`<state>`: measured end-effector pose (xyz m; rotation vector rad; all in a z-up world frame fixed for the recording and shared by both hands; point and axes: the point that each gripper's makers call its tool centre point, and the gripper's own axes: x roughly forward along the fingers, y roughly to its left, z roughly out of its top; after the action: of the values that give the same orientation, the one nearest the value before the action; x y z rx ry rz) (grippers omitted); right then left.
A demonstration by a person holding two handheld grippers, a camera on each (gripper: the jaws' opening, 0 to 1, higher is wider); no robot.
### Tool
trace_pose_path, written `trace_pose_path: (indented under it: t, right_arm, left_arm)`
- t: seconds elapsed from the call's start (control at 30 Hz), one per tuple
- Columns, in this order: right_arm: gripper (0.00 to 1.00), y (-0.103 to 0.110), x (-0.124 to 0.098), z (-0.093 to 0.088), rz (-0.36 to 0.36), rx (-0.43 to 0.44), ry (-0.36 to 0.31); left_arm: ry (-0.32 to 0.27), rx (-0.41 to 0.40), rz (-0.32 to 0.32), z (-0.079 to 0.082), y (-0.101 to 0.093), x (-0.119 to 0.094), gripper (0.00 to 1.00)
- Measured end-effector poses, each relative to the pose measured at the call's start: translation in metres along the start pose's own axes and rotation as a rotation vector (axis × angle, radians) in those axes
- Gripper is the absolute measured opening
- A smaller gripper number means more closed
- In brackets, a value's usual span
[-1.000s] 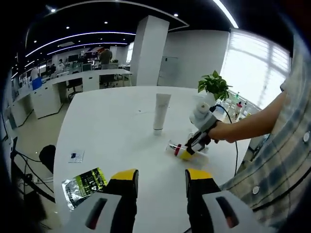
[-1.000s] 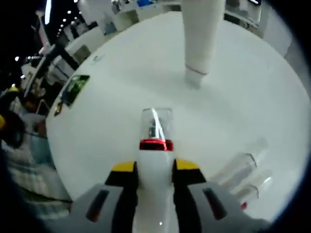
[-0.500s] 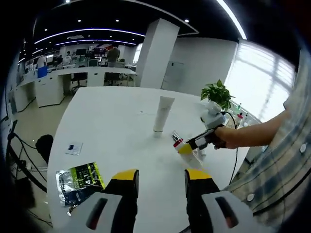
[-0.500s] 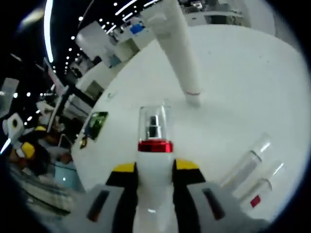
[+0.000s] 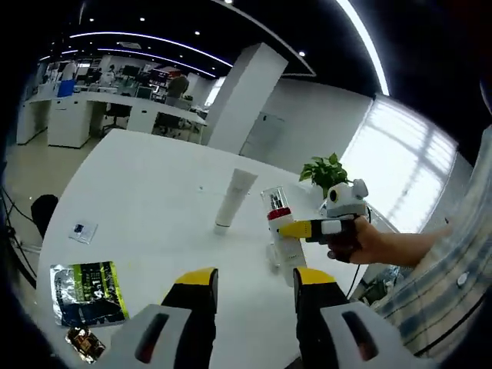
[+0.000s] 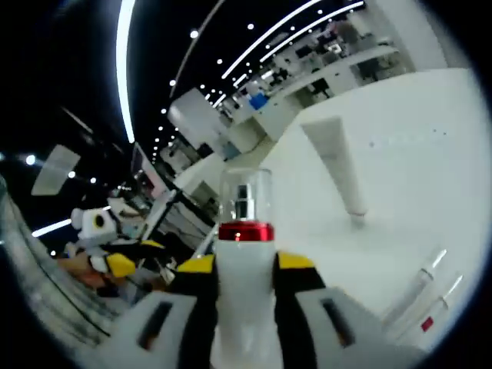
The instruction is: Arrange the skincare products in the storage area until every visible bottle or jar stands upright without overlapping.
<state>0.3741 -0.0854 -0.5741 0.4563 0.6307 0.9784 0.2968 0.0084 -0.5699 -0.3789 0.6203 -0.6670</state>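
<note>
1. The right tool (image 6: 244,269) grips a white pump bottle with a red collar and clear cap (image 6: 245,254), upright above the white surface (image 5: 146,207).
2. The left tool (image 5: 254,278) is spread wide, holding nothing.
3. Ahead stands a white tube (image 5: 231,200).
4. Beside the left tool lies a green sachet (image 5: 86,292), print unreadable.

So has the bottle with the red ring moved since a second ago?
Yes. In the left gripper view the bottle, held by the right hand-held gripper, went from lying on the table to upright beside the white tube.
</note>
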Motion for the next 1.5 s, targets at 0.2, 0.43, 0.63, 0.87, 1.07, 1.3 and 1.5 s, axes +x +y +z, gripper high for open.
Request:
trace_pose_path:
  t: [0.2,0.43,0.63,0.87,1.07,1.3,1.5]
  right_arm:
    - [0.25,0.057,-0.006,0.015,0.182,-0.071,-0.028]
    - [0.25,0.107,-0.008,0.025,0.367,-0.108,-0.05]
    - [0.25,0.149,-0.012,0.025,0.559,-0.095,-0.037]
    - [0.25,0.176,-0.013,0.028,0.673,-0.083,-0.029]
    - [0.26,0.182,-0.01,0.032,0.714,-0.061,-0.048]
    - [0.26,0.189,-0.006,0.03,0.737,-0.073,-0.044]
    - [0.27,0.188,-0.004,0.022,0.706,-0.152,0.009]
  left_arm:
    - [-0.012,-0.009,-0.122,0.008,-0.029,0.015,0.45]
    - [-0.051,-0.022,-0.306,0.019,-0.066,0.016,0.47]
    - [-0.073,-0.04,-0.484,0.023,-0.097,0.001,0.47]
    - [-0.083,-0.061,-0.581,0.029,-0.112,-0.008,0.34]
    - [-0.138,-0.056,-0.594,0.042,-0.112,-0.015,0.33]
    - [-0.13,-0.05,-0.559,0.04,-0.108,-0.021,0.31]
    - [-0.102,-0.006,-0.515,0.035,-0.105,-0.02,0.29]
